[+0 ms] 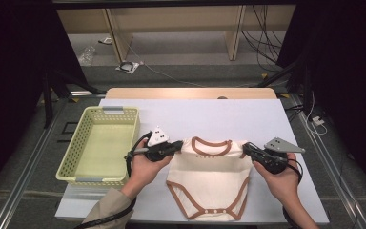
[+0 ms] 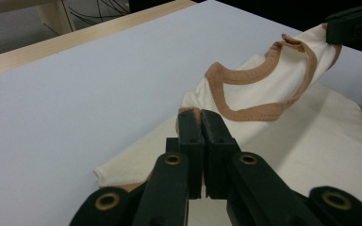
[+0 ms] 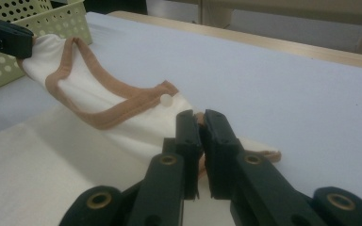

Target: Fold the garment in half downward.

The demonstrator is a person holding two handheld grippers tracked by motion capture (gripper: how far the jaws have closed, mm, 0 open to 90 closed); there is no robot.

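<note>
A cream baby bodysuit [image 1: 209, 179] with brown trim lies flat near the table's front edge, neckline away from me. My left gripper [image 1: 178, 145] is shut on its left shoulder, and the left gripper view shows the jaws pinching the brown-edged cloth [image 2: 191, 113]. My right gripper [image 1: 244, 149] is shut on the right shoulder; in the right gripper view the fabric [image 3: 199, 117] sits squeezed between the closed jaws, next to a white snap button [image 3: 167, 100]. The neckline [image 2: 264, 94] is pulled taut between both grippers and lifted slightly off the table.
A pale yellow perforated basket [image 1: 100, 143] stands empty on the left of the white table top [image 1: 195, 114], close to my left hand. A wooden strip [image 1: 190, 93] edges the table's far side. Cables and shelf legs lie on the floor beyond.
</note>
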